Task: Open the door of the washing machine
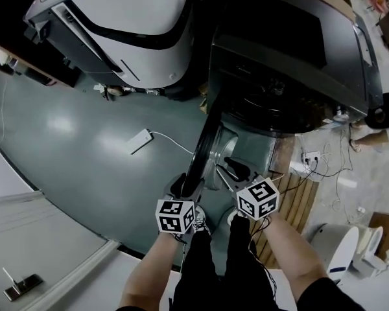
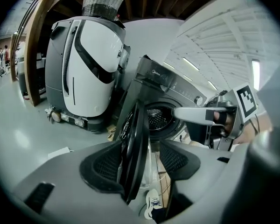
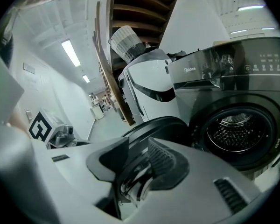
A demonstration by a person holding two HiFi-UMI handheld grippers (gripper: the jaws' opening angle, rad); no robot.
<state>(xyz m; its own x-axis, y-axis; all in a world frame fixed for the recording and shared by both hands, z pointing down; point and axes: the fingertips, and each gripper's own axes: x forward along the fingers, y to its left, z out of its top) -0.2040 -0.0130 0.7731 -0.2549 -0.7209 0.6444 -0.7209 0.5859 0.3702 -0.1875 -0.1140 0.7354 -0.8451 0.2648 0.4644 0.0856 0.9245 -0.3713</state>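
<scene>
**While the door stood wide, its rim sat loose in the left jaws**

Where the left gripper (image 2: 139, 158) reached in, its jaws stood apart with the door (image 2: 132, 134) running edge-on between them. The dark rim lay against the left pad (image 2: 102, 164), and a clear gap showed before the right pad (image 2: 177, 158). Hooked rather than pinched, by my reading.

The right gripper (image 3: 135, 169) also had its jaws partly apart. The door's inner glass showed between its 2 pads, and 1 ribbed pad face (image 3: 164, 161) was bare, so no squeeze was seen.

From above, the door's long axis ran from the grippers away toward its hinge on the washing machine (image 1: 292, 57). The left gripper sat at the free edge, with the right just beside it on the drum side. The drum (image 3: 235, 132) was fully exposed.

Judgement: the opening was nearly complete. Any further swing would have carried the rim away from the drum, led by the left gripper, the nearer of the 2 to the rim.
</scene>
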